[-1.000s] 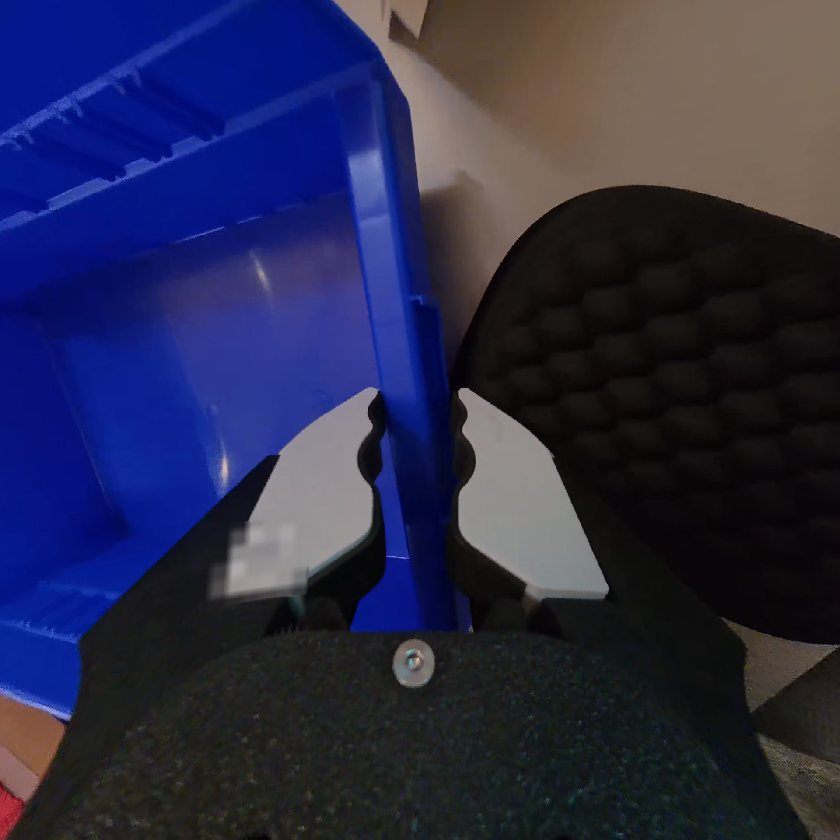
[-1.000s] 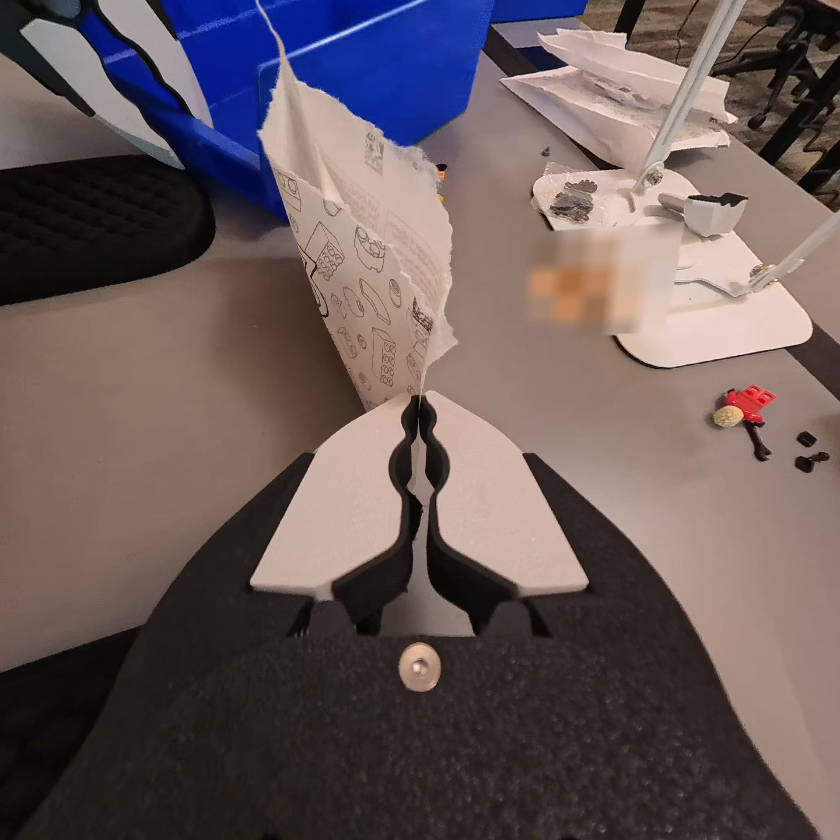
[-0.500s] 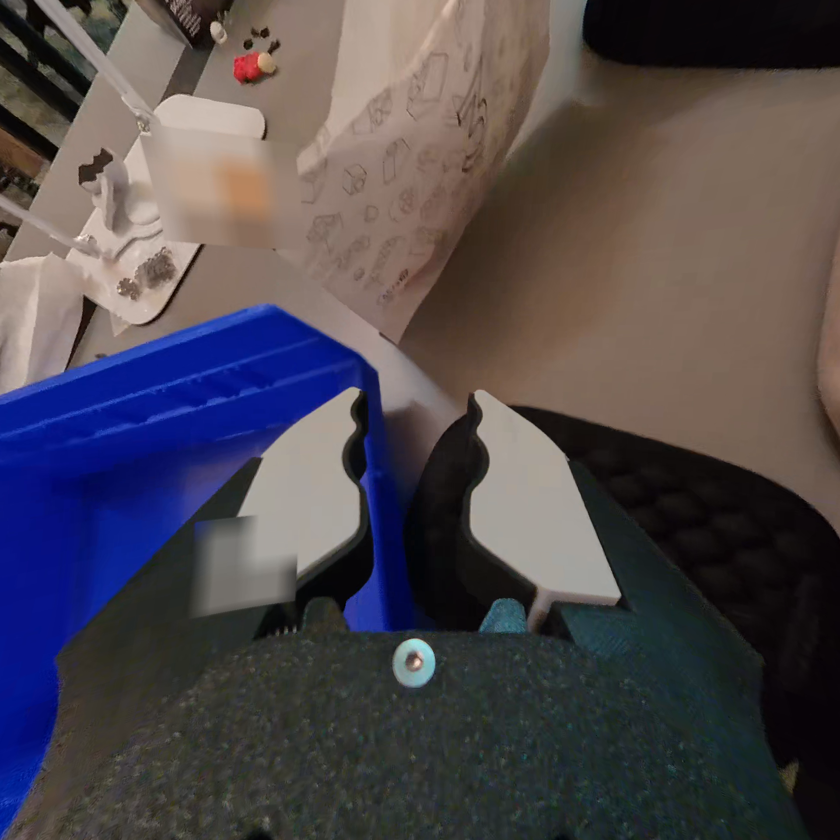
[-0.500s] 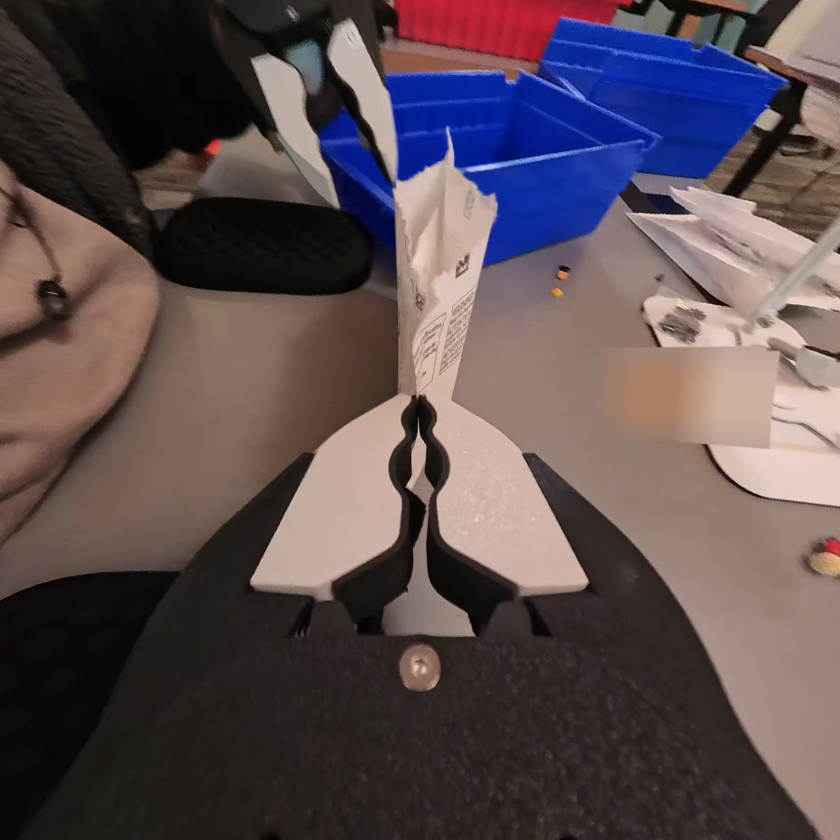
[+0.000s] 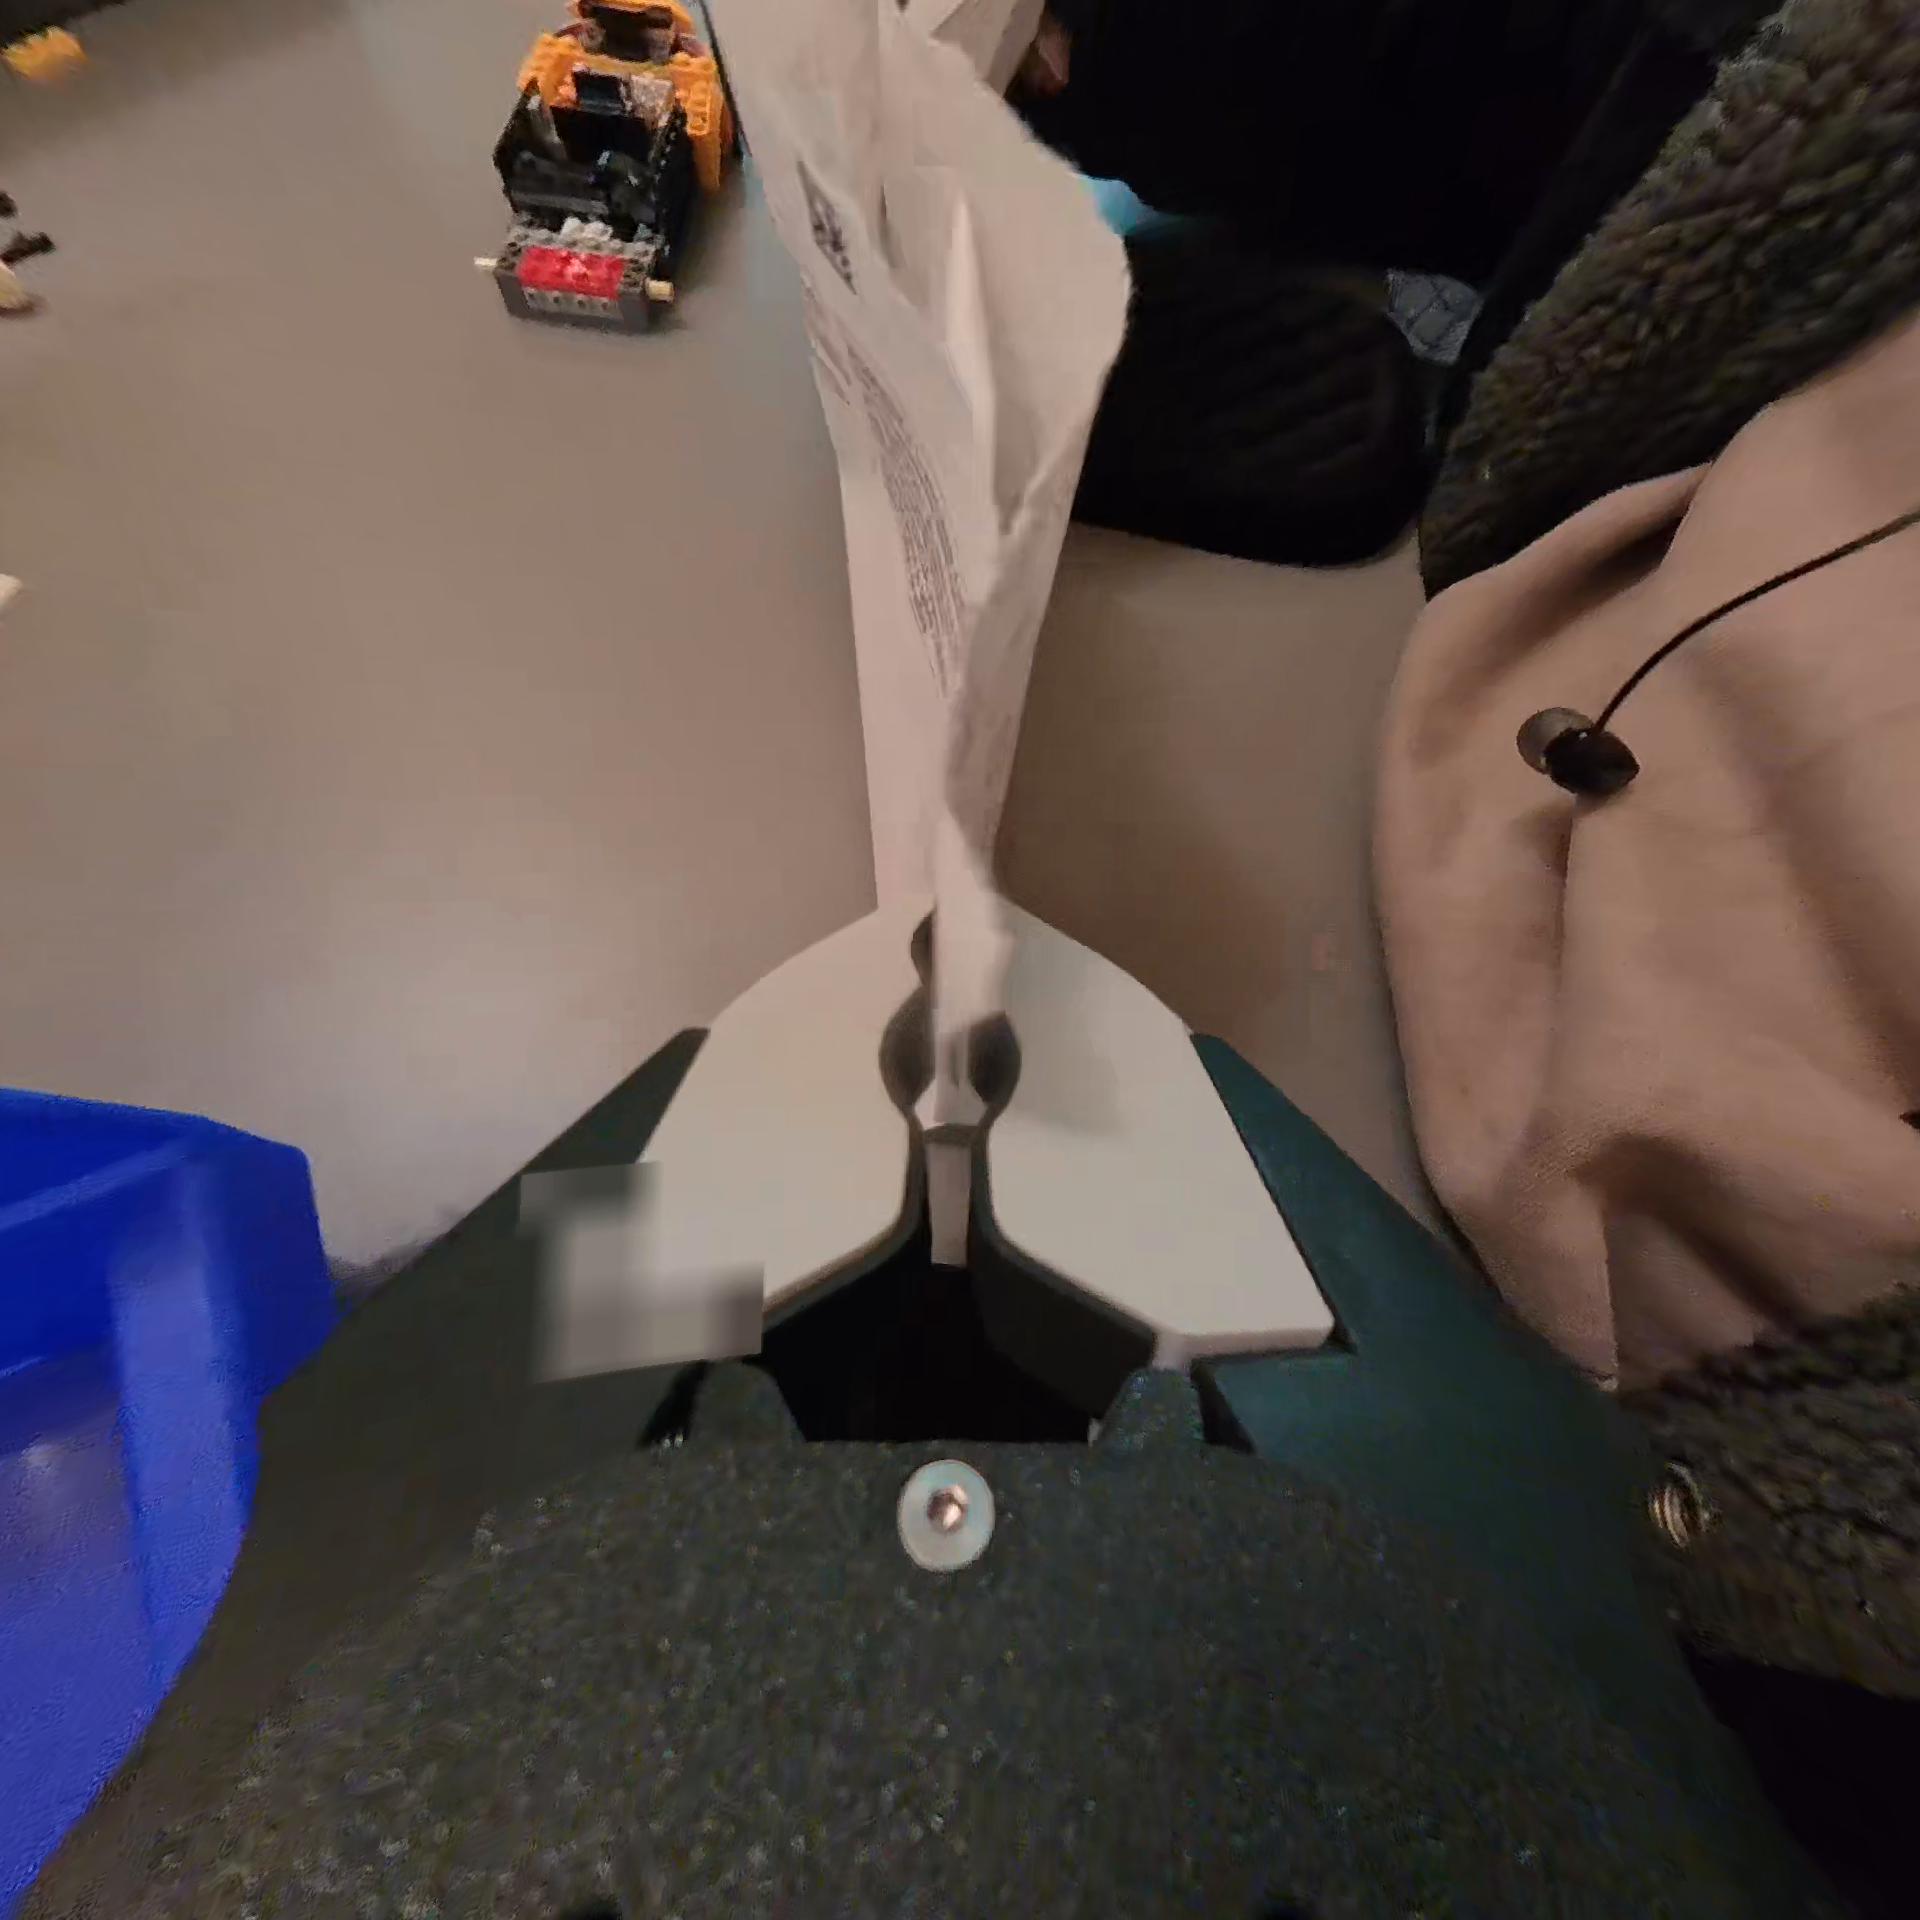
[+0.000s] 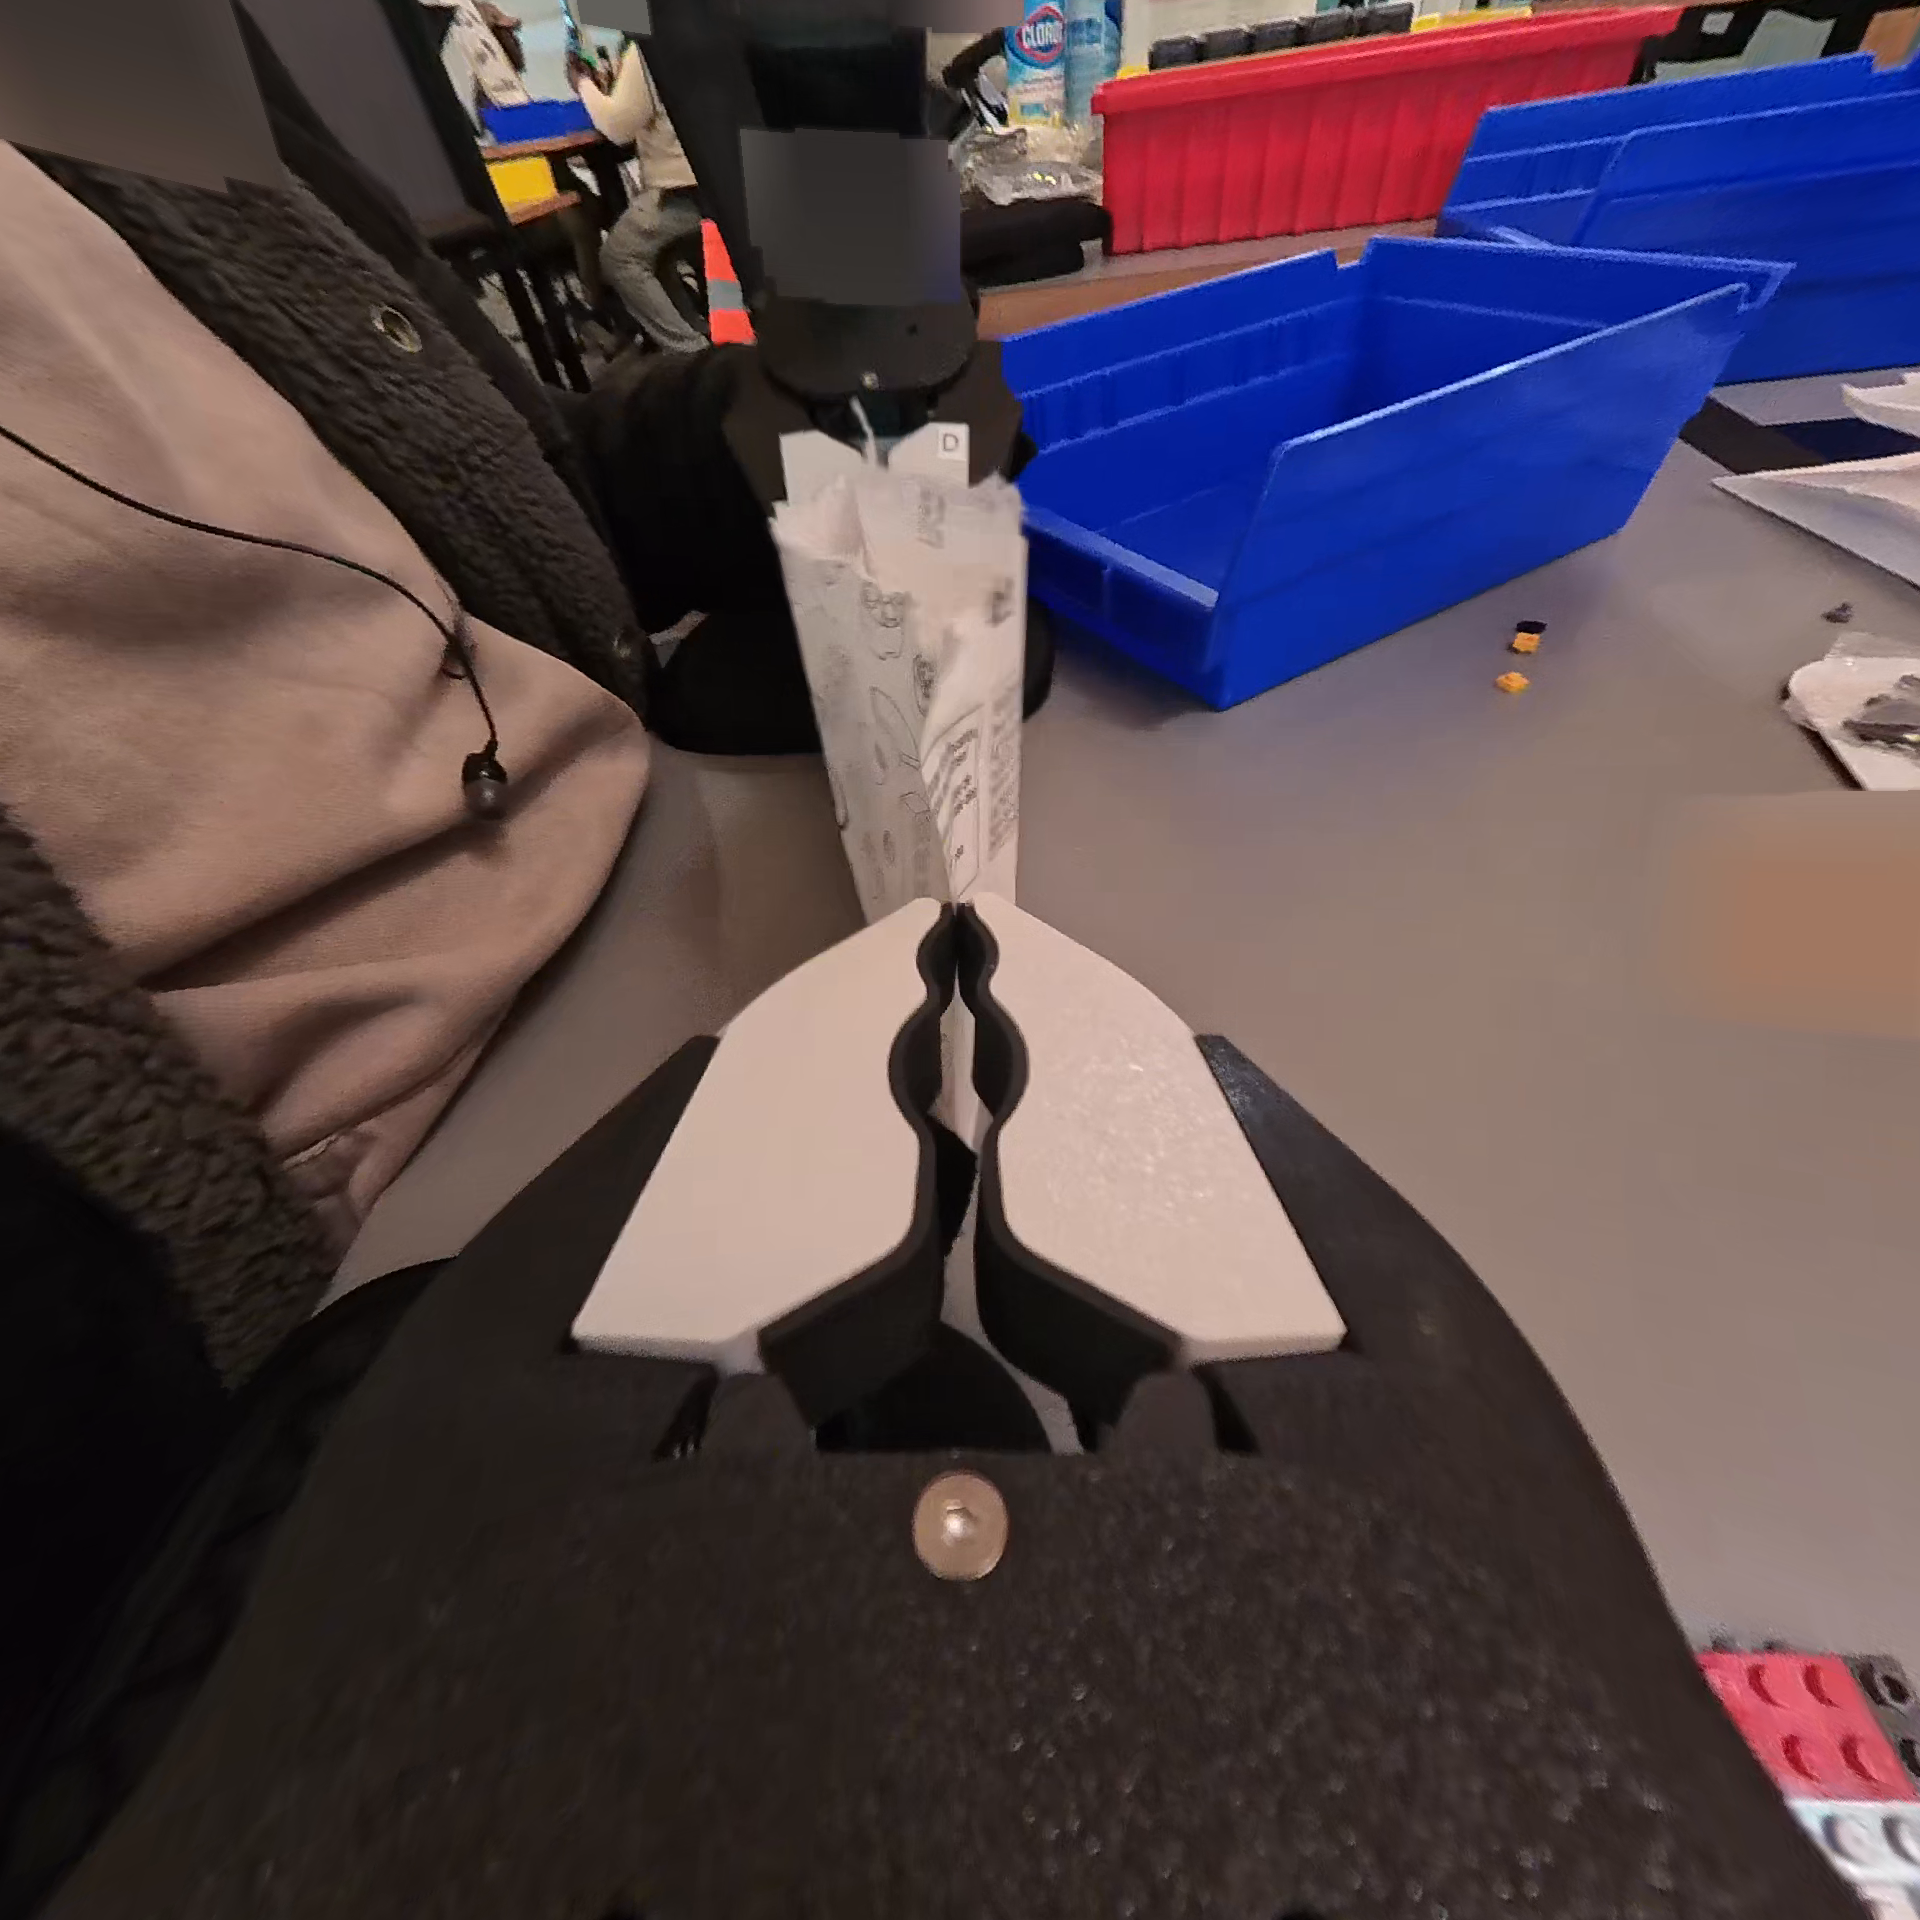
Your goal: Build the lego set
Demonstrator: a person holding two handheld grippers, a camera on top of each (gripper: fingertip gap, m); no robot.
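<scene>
A white paper lego bag (image 6: 914, 686) printed with brick drawings stretches between both grippers above the grey table. My right gripper (image 6: 956, 914) is shut on its near end. My left gripper (image 5: 951, 935) is shut on the other end of the bag (image 5: 935, 416), and it also shows in the right wrist view (image 6: 883, 436), facing me. A partly built orange, black and red lego vehicle (image 5: 597, 177) stands on the table far left in the left wrist view. Part of it, red studs (image 6: 1808, 1735), shows at the bottom right of the right wrist view.
A blue bin (image 6: 1351, 457) stands right of the bag, with more blue and red bins behind. Small orange pieces (image 6: 1517, 665) lie on the table. A person's beige and dark fleece clothing (image 6: 260, 675) is close on the left. A blue bin corner (image 5: 125, 1299) is beside the left gripper. The grippers' ends are close to 15 cm from one another.
My left gripper has let go of the blue bin's wall, swung round and shut on the far end of the paper bag. My right gripper has kept hold and turned left toward the person.
</scene>
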